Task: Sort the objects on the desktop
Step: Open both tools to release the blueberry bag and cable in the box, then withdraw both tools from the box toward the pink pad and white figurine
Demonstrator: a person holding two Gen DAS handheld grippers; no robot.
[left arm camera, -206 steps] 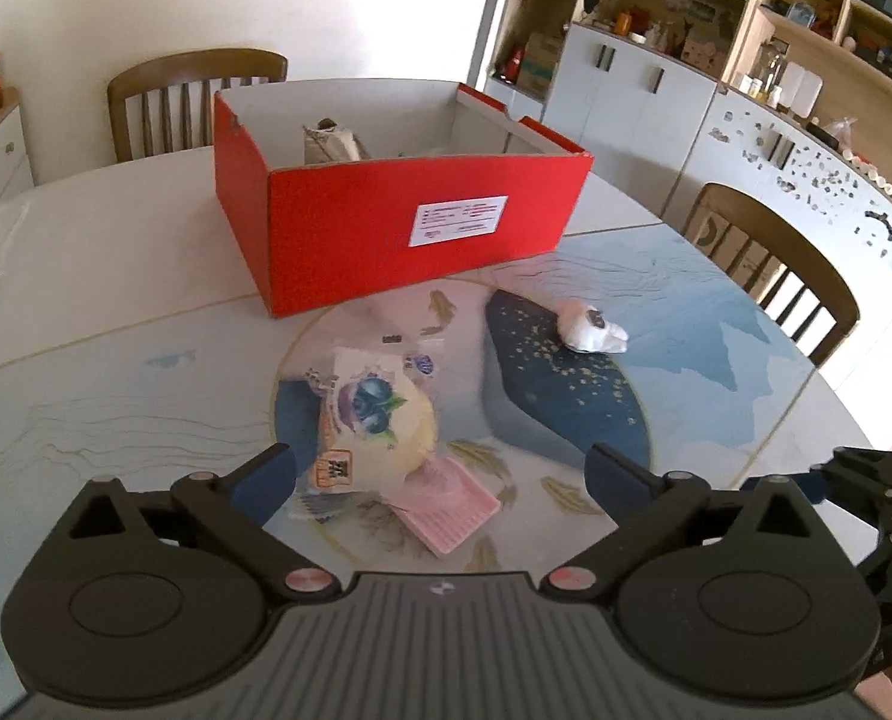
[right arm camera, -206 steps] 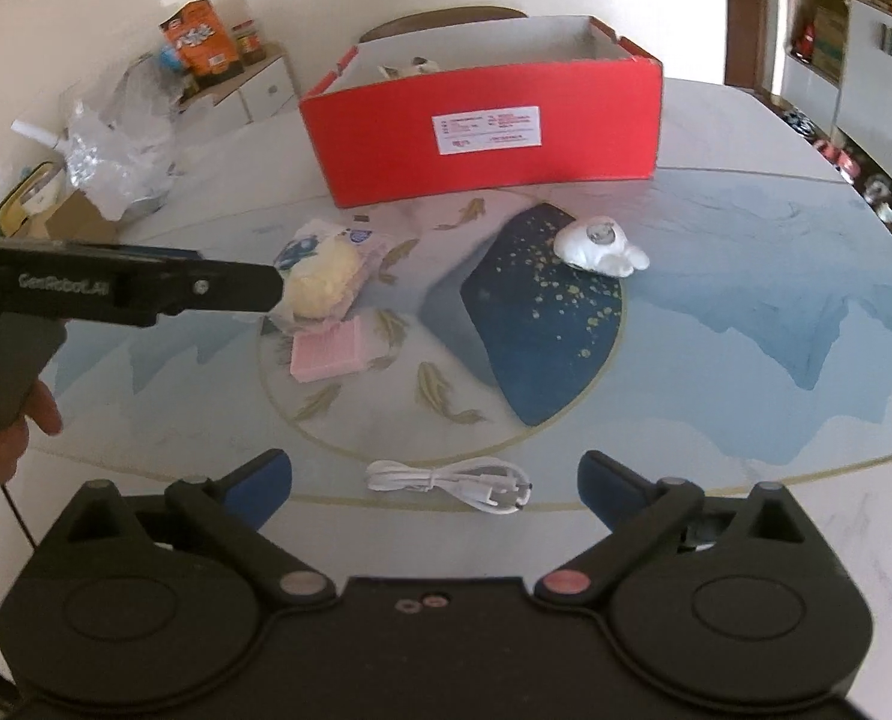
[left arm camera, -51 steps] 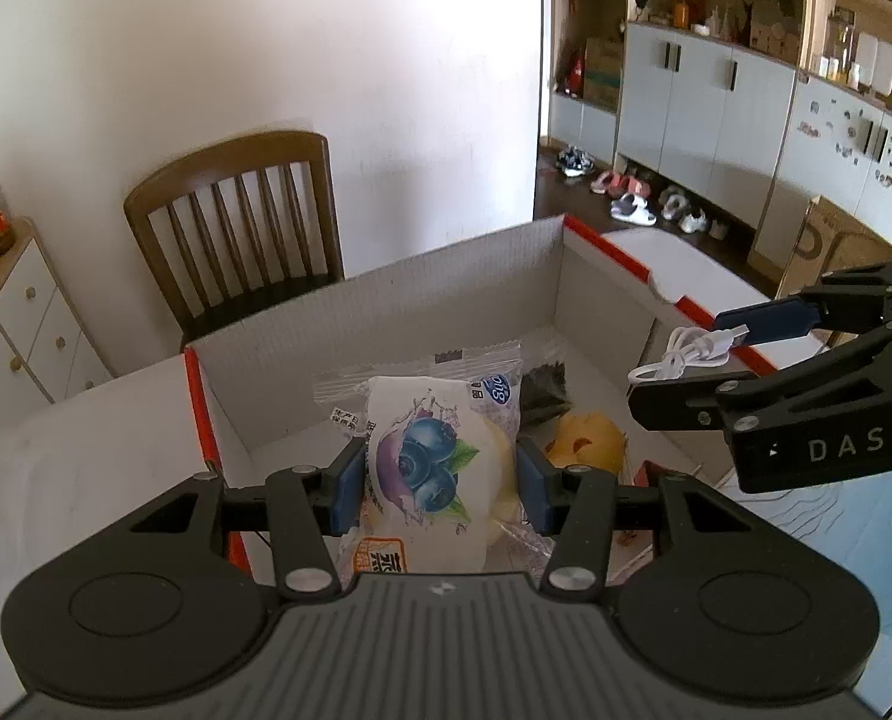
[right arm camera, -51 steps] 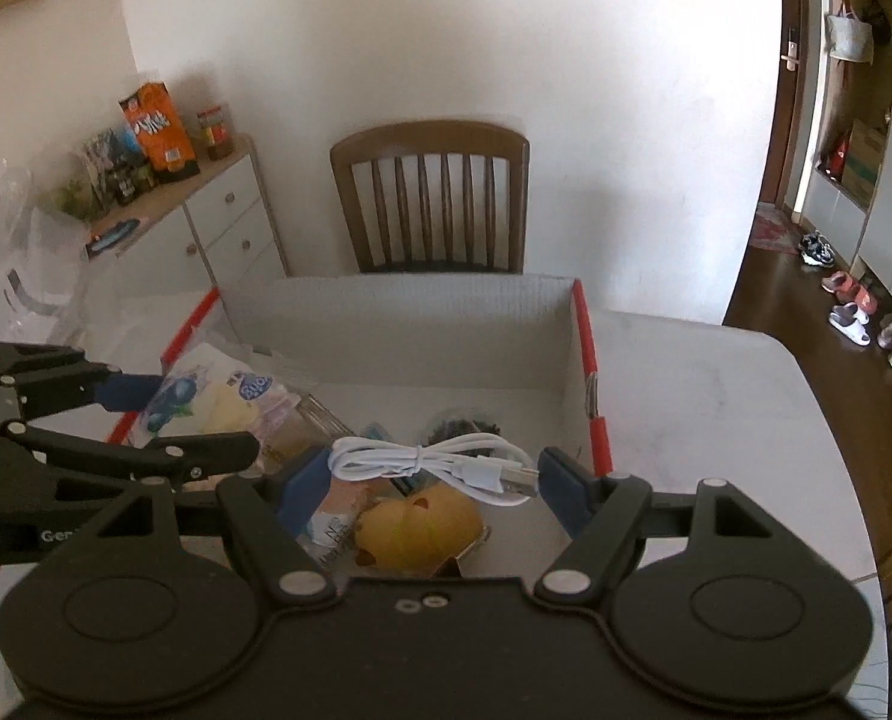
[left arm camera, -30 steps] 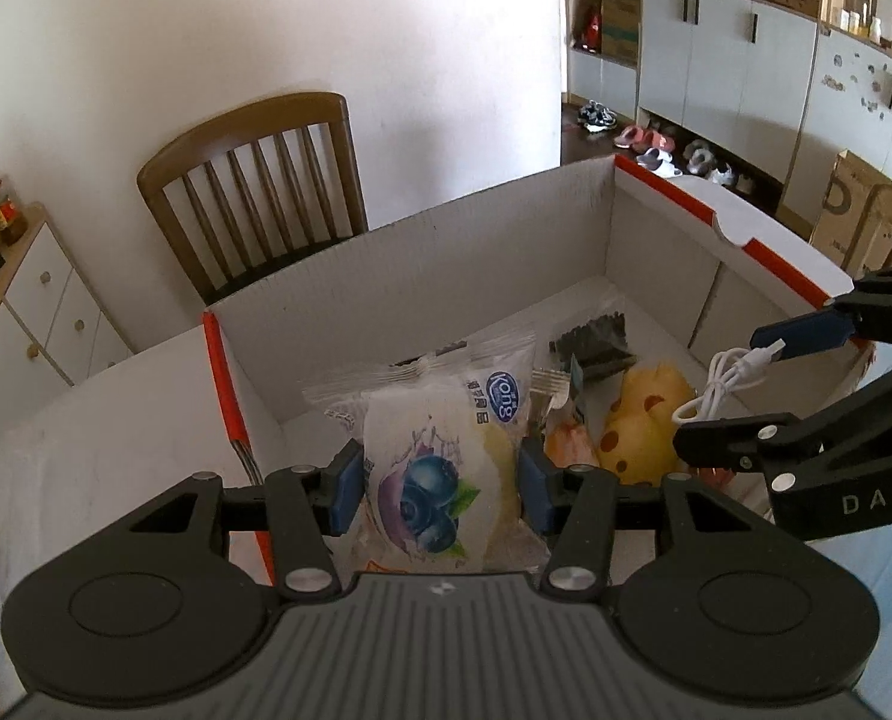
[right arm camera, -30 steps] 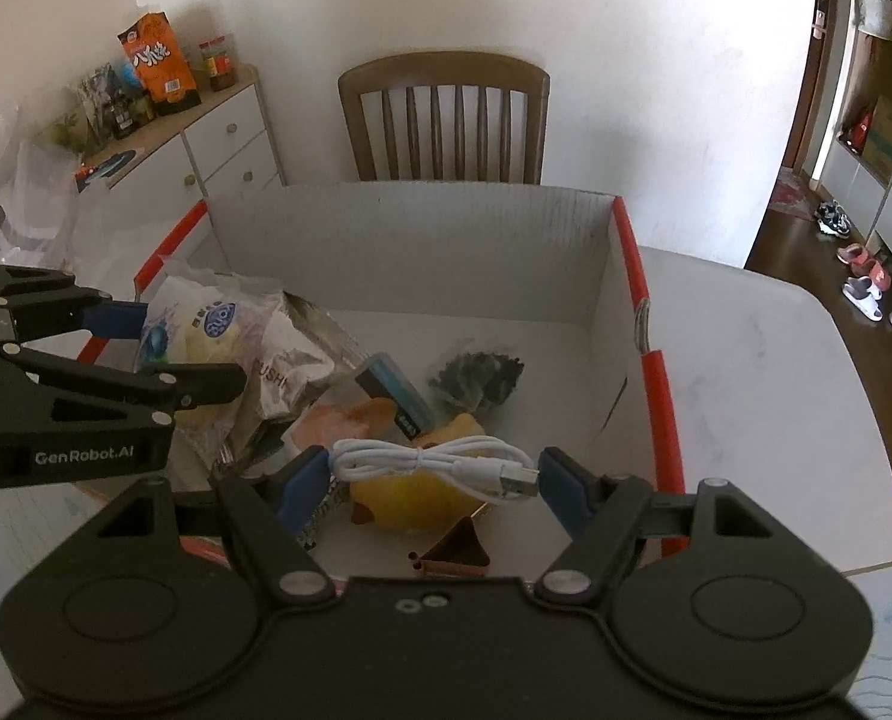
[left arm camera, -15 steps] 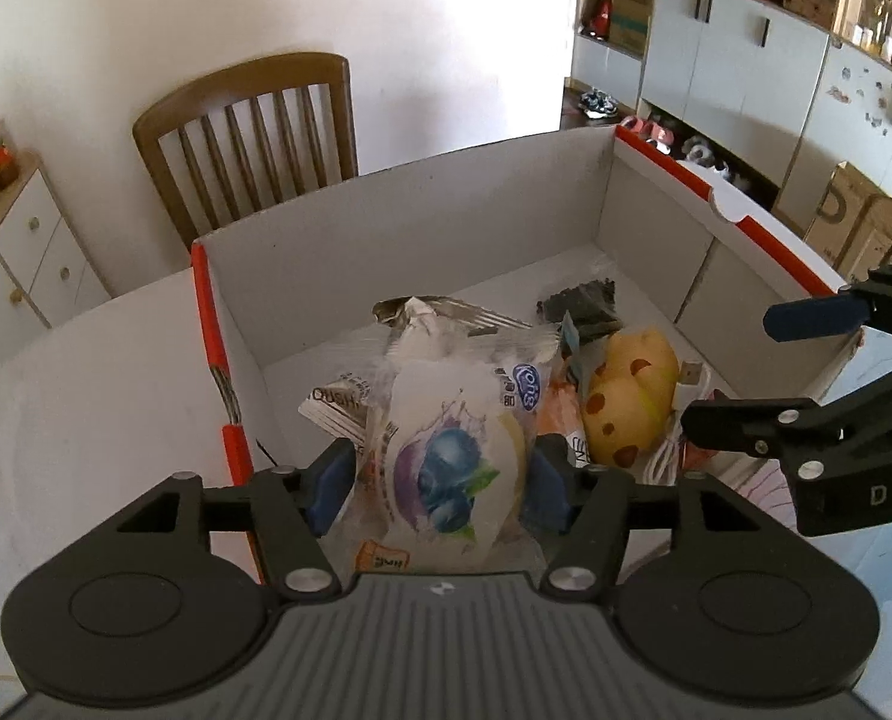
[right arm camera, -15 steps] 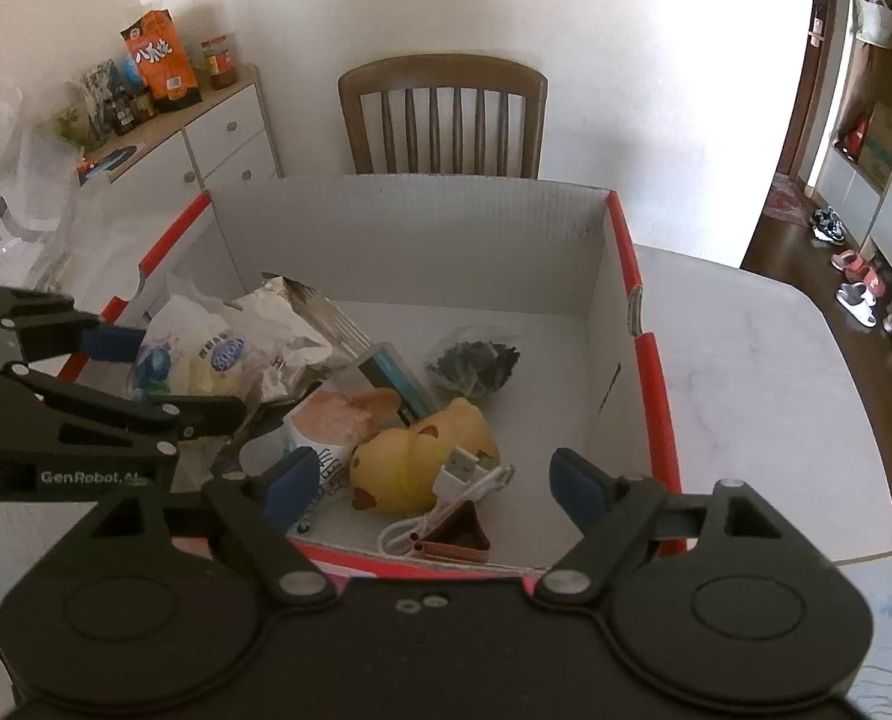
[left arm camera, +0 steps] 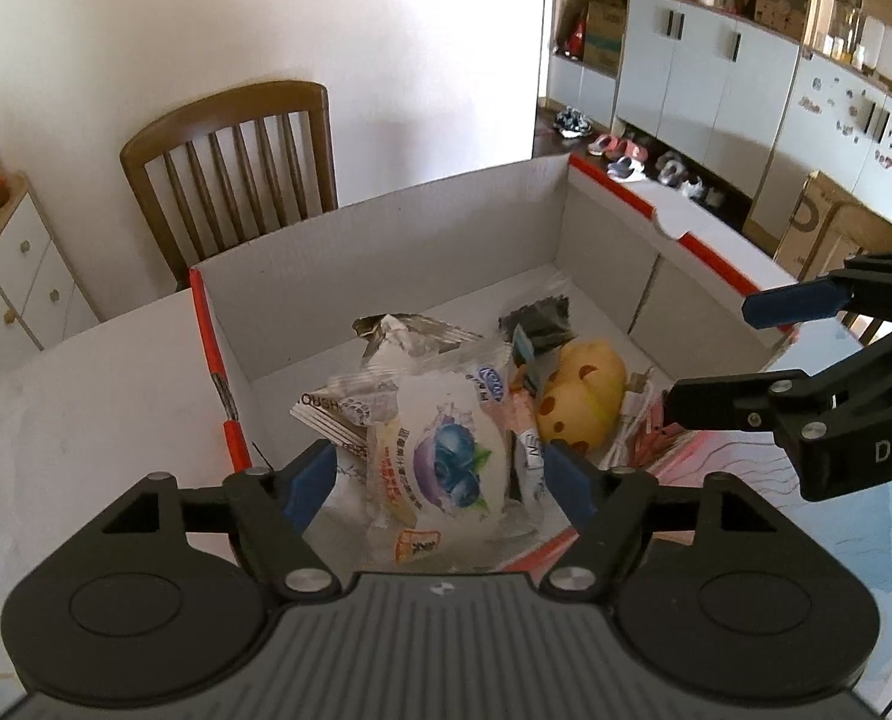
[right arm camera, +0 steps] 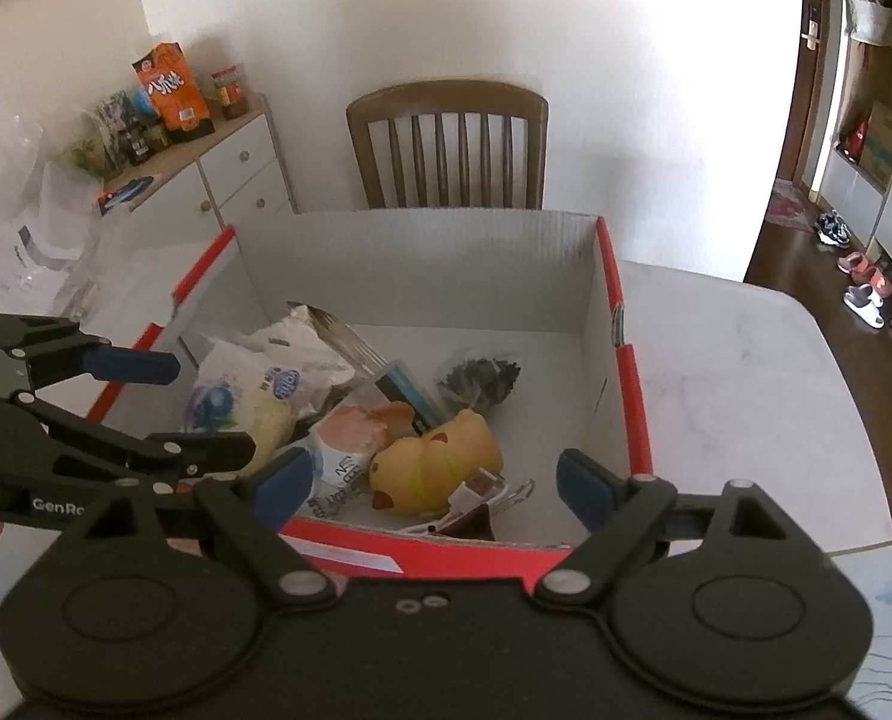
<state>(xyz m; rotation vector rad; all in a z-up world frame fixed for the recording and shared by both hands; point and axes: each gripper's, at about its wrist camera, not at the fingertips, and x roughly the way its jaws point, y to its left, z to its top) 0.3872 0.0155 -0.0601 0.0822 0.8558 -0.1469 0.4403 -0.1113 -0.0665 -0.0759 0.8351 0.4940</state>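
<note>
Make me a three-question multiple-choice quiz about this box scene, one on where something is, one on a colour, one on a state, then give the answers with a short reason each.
1. Where does the white cable lie?
A. on the table outside the box
B. in the box, next to the yellow duck toy
C. between the right gripper's pads

2. What colour is the outside of the box?
A. red
B. green
C. black

3. How does the left gripper stand to the blueberry bun packet?
A. clamped on it
B. jaws opening, pads clear of it
C. far off over the chair

Answers:
1 B, the cable rests against the yellow duck toy near the front wall.
2 A, its rim and outer wall are red.
3 B, a gap shows on either side of the packet, which lies in the box.
</note>
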